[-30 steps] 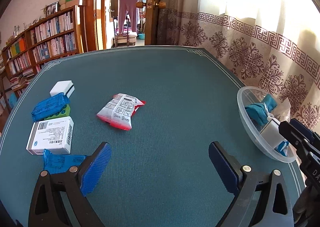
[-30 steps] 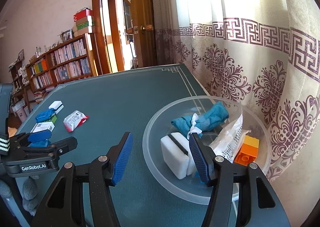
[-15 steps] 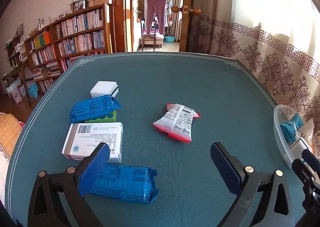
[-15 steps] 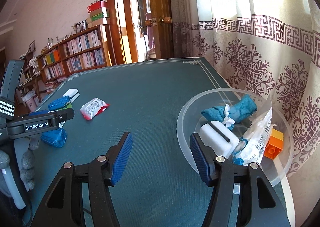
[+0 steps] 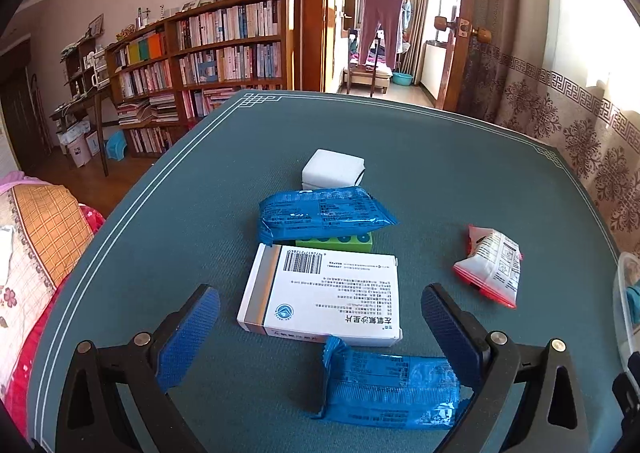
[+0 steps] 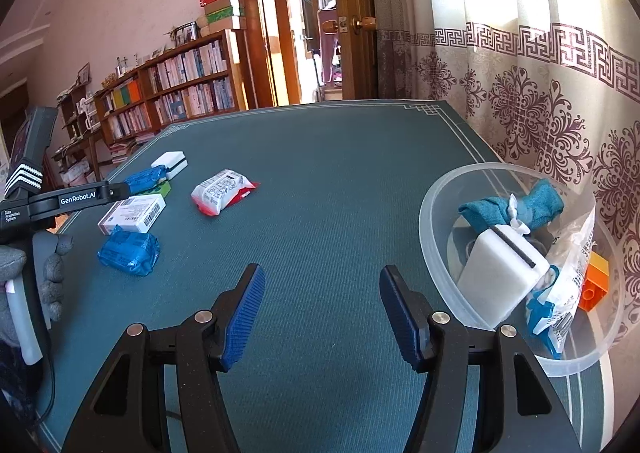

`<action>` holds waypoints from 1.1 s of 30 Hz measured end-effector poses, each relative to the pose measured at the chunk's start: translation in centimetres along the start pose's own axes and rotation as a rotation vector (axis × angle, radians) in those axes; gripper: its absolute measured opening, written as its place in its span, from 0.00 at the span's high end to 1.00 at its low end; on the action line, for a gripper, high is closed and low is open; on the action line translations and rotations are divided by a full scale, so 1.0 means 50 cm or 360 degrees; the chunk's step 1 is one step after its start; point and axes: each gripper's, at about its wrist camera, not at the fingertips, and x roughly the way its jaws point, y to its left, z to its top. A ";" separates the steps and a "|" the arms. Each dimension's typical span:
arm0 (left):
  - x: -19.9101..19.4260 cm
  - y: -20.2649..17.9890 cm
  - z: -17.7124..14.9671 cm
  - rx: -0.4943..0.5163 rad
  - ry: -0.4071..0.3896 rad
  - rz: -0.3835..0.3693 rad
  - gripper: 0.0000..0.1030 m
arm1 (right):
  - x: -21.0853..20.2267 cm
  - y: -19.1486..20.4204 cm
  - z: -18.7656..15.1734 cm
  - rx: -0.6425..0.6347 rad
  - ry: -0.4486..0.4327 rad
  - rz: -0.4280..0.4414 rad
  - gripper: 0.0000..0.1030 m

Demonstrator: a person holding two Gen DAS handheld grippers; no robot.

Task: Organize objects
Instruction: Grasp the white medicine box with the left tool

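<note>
Looking along the left tongs (image 5: 320,337), the left wrist view shows the jaws spread wide and empty at frame bottom, a white box (image 5: 324,295) at centre between the pads' lines, a blue packet (image 5: 390,387) at lower centre and a red-edged pouch (image 5: 490,265) at right on the green surface (image 5: 440,157). Right wrist view: the right tongs (image 6: 322,317) stand part open, gripping nothing, at lower centre, with the clear bowl (image 6: 436,213) at right holding a white block (image 6: 500,273), teal cloth (image 6: 508,207) and orange brick (image 6: 596,283).

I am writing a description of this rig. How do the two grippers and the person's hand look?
Both the left gripper and the right gripper have black frames, silver screws and ribbed blue fingers. The left one bears white "GenRobot.AI" lettering and white stripes. The hand wears a grey knitted glove.
</note>
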 end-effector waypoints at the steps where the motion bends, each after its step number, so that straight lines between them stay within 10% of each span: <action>1: 0.006 0.001 -0.001 -0.0006 0.0013 -0.0001 0.00 | 0.003 0.003 -0.001 -0.0002 0.0009 0.0006 0.40; 17: 0.058 -0.028 -0.029 0.0183 0.0069 0.0143 0.00 | 0.022 0.012 -0.013 0.0009 0.0071 0.0036 0.40; 33: 0.043 0.150 -0.059 0.0021 0.0157 0.0351 0.00 | 0.020 0.012 -0.014 0.0014 0.0070 0.0043 0.40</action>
